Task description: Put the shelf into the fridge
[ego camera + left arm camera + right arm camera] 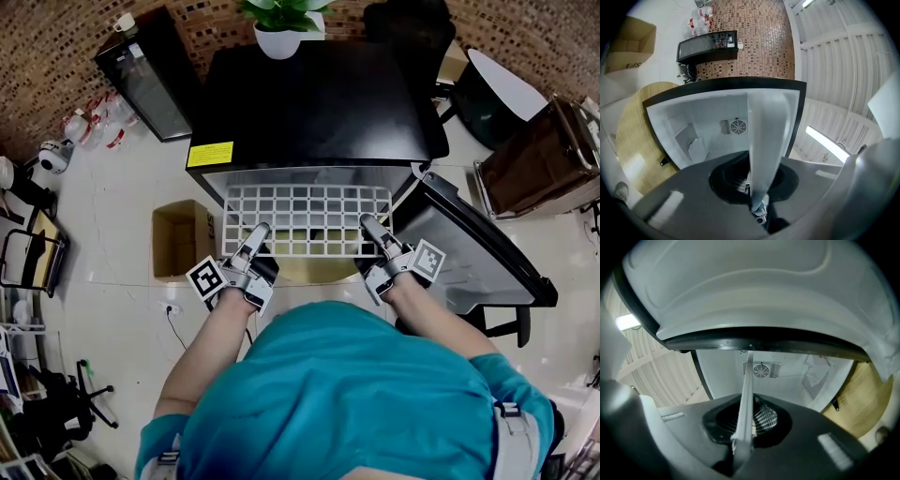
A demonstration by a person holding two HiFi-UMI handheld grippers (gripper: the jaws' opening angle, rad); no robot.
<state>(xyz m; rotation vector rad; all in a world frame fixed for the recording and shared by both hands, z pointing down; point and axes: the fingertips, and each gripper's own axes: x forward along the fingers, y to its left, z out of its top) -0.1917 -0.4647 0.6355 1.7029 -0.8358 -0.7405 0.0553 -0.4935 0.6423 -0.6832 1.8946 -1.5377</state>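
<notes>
Reads as a workroom or test space: mosaic wall (525,37), pale tiled floor (112,187), glass-door cooler (155,84), small black fridge (319,103), cardboard box (178,239), stands (89,398) and cables (173,323) along the edge.

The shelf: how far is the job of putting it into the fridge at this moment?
Done: the fridge has its door open, and the shelf is picked up. In hand: the left tool and the right tool each grip its near edge and hold it flat at the opening, with most of it outside. Left: slide it fully inside, then let go.
</notes>
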